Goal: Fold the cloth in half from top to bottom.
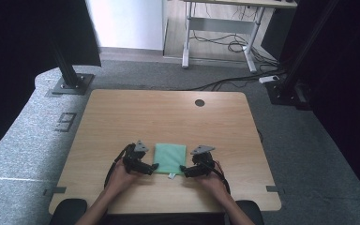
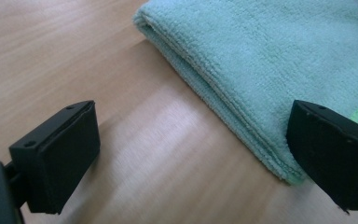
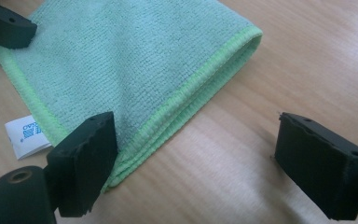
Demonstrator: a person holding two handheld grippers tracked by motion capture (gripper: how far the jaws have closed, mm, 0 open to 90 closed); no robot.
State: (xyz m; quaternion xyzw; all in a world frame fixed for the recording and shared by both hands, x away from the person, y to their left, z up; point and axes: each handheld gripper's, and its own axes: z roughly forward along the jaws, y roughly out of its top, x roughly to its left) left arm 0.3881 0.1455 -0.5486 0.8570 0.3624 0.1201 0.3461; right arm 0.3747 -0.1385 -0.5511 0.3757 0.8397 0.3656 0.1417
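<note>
You have the folded green cloth (image 1: 170, 159) lying flat on the wooden table (image 1: 122, 117), near your edge and squarely between your two hands, and that placement makes sense: each gripper can reach its own near corner without crossing over. Your left gripper (image 1: 153, 167) sits at the cloth's left near corner, jaws spread wide with nothing between them; in the left gripper view one jaw stands over bare wood and the other sits in front of the corner of the stacked layers (image 2: 242, 93), so it looks lined up to straddle that thick folded edge. Your right gripper (image 1: 183, 169) mirrors it at the right near corner, jaws also parted and empty, one jaw over the cloth's bright stitched border (image 3: 186, 95) and the other out over the table. The white care tag (image 3: 24, 135) pokes out from the near edge, so that side holds the loose hems. I'd judge you're setting up a two-handed pinch on the near corners, probably to unfold or refold. Mind that each jaw gets under all the layers, or only the top ply may lift.
</note>
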